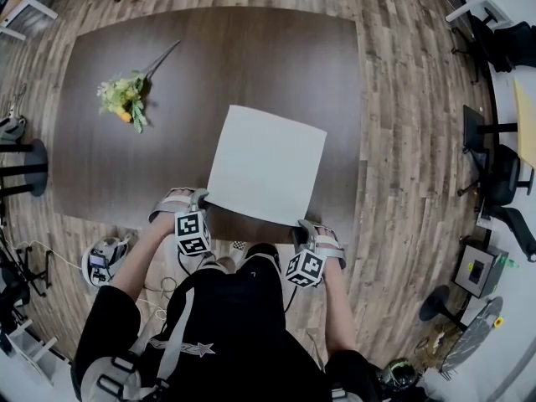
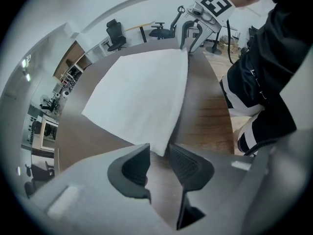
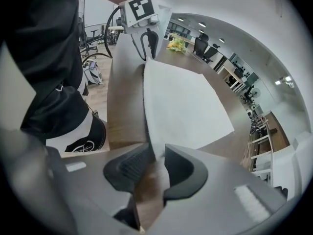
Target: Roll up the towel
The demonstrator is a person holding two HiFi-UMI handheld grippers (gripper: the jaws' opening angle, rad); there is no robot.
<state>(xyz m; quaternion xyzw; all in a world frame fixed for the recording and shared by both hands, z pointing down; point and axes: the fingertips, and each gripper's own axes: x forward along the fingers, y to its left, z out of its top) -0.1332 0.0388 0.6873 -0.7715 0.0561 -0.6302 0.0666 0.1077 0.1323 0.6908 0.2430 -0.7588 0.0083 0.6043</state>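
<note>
White towel (image 1: pixel 266 164) corners lie unpinched in part-open left claw (image 2: pixel 159 152), right claw (image 3: pixel 157 153); unclear overhead.

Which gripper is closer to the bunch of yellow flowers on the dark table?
Left. The left gripper is at the near-left corner of the white square towel, the side where the yellow flowers lie; the right gripper is at its near-right corner, farther away.

**No readable writing in view**

No words, numbers or brand names can be made out. The marker cube (image 1: pixel 193 233) on the left claw (image 2: pixel 159 154) and the one (image 1: pixel 306 267) on the right claw (image 3: pixel 157 153) bear only black-and-white square patterns. The pale star print (image 1: pixel 180 347) on the person's dark top and the white emblem (image 3: pixel 80 143) on the shorts are illegible.
</note>
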